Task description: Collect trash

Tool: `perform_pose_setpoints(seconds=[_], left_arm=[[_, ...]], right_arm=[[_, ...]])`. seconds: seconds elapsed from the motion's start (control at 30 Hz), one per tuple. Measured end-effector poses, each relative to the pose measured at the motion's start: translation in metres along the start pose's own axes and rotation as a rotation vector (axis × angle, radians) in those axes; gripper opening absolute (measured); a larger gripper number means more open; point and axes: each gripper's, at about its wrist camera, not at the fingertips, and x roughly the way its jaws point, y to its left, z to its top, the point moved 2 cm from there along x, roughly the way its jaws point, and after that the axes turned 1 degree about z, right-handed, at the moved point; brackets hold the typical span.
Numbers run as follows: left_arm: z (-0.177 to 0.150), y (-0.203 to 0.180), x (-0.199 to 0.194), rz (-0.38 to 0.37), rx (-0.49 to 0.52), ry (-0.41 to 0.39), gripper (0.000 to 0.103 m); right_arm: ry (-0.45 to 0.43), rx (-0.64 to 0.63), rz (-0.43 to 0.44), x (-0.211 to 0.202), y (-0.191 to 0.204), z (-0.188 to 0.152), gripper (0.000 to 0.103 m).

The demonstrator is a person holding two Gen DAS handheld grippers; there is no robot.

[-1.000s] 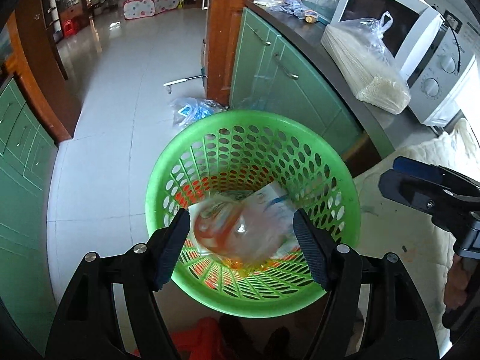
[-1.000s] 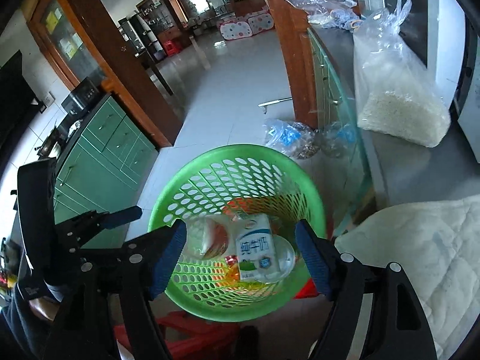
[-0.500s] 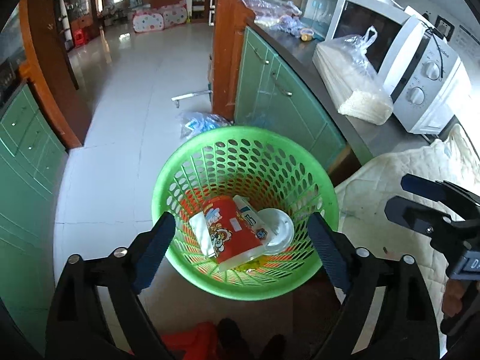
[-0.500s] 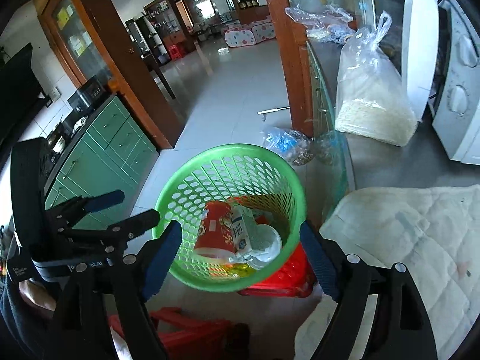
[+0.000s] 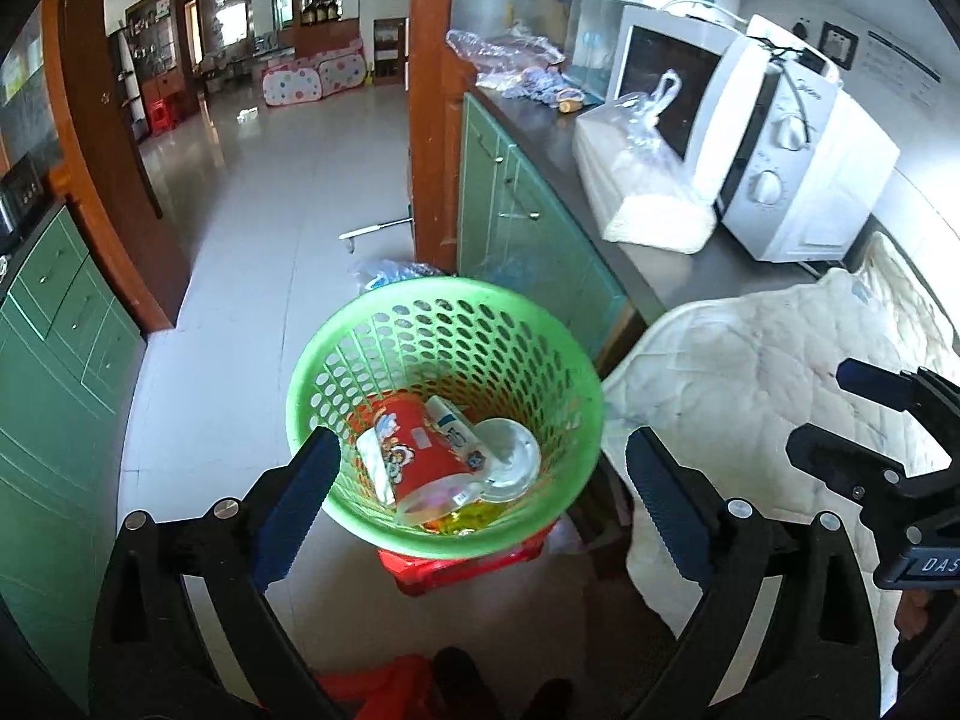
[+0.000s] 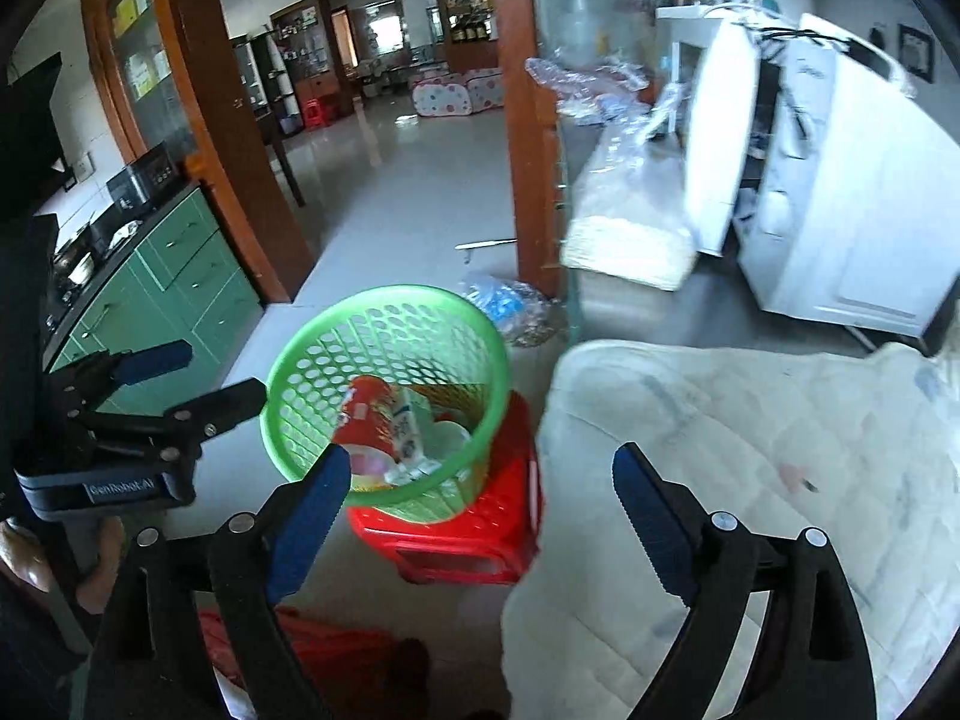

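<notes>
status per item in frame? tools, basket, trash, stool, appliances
left tool: open, empty, above the basket
right tool: open, empty
green basket: upright on the red stool, holding trash
red cup: on its side in the basket
milk carton: lying in the basket
red stool: upright under the basket
microwave: door shut
noodle bag: tied, on the counter

green perforated basket (image 5: 336, 372), red cartoon-print cup (image 5: 420, 450) – red stool (image 6: 480, 546), white microwave (image 5: 804, 180)
</notes>
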Motion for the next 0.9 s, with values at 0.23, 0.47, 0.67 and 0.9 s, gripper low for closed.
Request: perform_pose_setpoints(seconds=[0.23, 0.47, 0.67, 0.9], left_arm=[[-0.007, -0.019, -0.024, -0.01, 0.013, -0.028, 0.098], [-0.013, -0.031, -0.045, -0.011, 0.031, -0.054, 0.098], [-0.019, -0.038, -0.063, -0.019, 0.024, -0.076, 0.098], [-0.027, -0.044, -0.076, -0.023, 0.016, -0.087, 0.098]], right_arm=[[-0.023, 0.082, -0.047, -0.036, -0.028, -0.018, 0.088], [-0.051, 0.119, -0.07, -0.063, -0.037, -0.031, 0.09], [-0.069, 0.135, -0.089, -0.081, -0.04, -0.041, 0.091], [-0.075, 0.133, -0.116, -0.1, -0.04, -0.055, 0.091]])
